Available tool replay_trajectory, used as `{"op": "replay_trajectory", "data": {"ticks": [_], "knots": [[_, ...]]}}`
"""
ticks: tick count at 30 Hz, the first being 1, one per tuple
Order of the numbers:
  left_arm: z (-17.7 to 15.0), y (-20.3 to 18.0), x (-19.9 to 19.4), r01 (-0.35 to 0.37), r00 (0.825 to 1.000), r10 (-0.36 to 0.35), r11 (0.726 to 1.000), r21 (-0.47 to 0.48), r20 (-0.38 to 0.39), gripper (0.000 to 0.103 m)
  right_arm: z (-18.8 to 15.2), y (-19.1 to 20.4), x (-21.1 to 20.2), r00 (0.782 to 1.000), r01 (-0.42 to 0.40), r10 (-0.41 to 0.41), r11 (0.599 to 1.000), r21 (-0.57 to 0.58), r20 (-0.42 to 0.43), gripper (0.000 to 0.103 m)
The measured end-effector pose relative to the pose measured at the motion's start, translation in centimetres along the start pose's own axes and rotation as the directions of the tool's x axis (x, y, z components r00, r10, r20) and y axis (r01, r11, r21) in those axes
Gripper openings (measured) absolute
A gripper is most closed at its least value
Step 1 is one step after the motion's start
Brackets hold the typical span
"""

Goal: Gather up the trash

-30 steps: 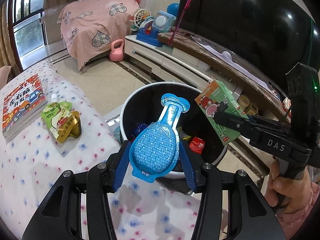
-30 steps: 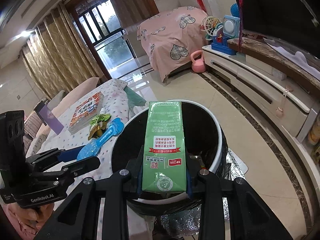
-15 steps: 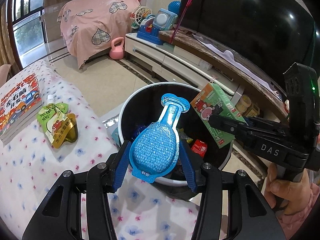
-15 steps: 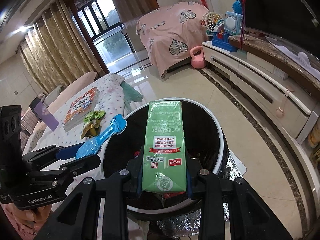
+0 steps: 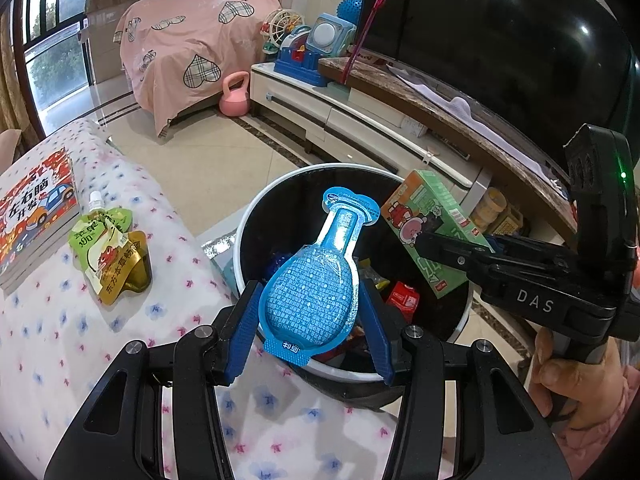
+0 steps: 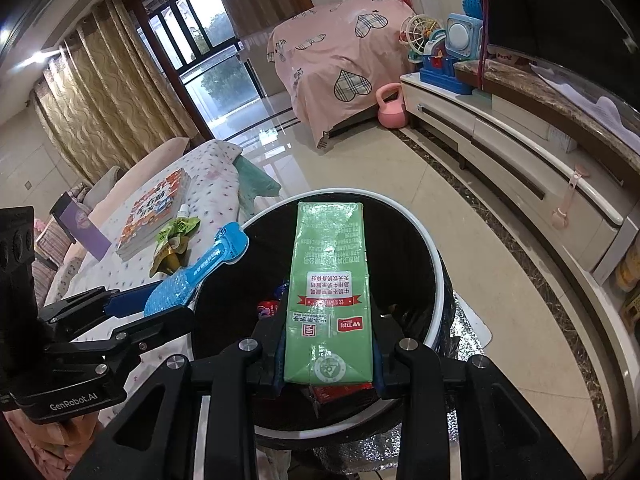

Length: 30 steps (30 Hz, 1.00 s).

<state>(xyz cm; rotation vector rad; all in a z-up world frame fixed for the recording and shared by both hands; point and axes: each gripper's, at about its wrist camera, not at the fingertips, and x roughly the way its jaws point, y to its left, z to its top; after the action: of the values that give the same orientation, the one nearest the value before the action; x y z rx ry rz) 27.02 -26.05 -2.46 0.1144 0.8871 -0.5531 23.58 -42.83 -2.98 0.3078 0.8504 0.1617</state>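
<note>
My left gripper [image 5: 312, 320] is shut on a blue bottle-shaped refill pack [image 5: 316, 284] and holds it over the near rim of the black trash bin [image 5: 280, 196]. The pack also shows in the right wrist view [image 6: 200, 268]. My right gripper [image 6: 328, 356] is shut on a green drink carton [image 6: 330, 292] and holds it over the bin [image 6: 434, 280]; the carton also shows in the left wrist view [image 5: 432, 224]. Several wrappers lie inside the bin. A green and gold drink pouch [image 5: 112, 256] lies on the flowered cloth.
A stack of children's books [image 5: 36, 208] lies on the cloth-covered table [image 5: 80, 340] left of the pouch. A white TV cabinet [image 5: 360, 120] with toys and a television runs along the right. A pink kettlebell [image 5: 234, 98] stands on the floor by a pink-covered piece of furniture.
Both grippers have moved forward over the bin with their loads still held. The pouch and books have slid toward the left of the left wrist view.
</note>
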Motion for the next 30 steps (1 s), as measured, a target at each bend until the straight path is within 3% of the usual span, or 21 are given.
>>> {"op": "replay_trajectory", "data": {"ticks": [19, 22, 24, 27, 30], "knots": [[0.2, 0.9, -0.1, 0.003, 1.000, -0.003, 1.000, -0.027, -0.003, 0.051, 0.2, -0.1, 0.7, 0.999, 0.021, -0.021, 1.000, -0.003, -0.024, 0.035], [0.0, 1.3, -0.8, 0.002, 1.000, -0.001, 0.999, -0.044, 0.011, 0.057, 0.3, -0.2, 0.2, 1.000, 0.010, -0.010, 1.000, 0.015, -0.009, 0.052], [-0.2, 1.6, -1.6, -0.003, 1.000, 0.004, 0.998, -0.056, 0.024, 0.066, 0.1, -0.2, -0.6, 1.000, 0.002, -0.003, 1.000, 0.026, 0.013, 0.054], [-1.0, 2.0, -2.9, -0.006, 0.999, 0.009, 0.997, -0.076, 0.041, 0.073, -0.1, 0.4, -1.7, 0.999, -0.016, 0.014, 0.999, 0.035, 0.040, 0.067], [-2.0, 2.5, -4.4, -0.015, 0.998, 0.021, 0.995, -0.098, 0.060, 0.083, -0.7, 1.2, -3.1, 0.996, -0.037, 0.034, 0.999, 0.038, 0.078, 0.085]]}}
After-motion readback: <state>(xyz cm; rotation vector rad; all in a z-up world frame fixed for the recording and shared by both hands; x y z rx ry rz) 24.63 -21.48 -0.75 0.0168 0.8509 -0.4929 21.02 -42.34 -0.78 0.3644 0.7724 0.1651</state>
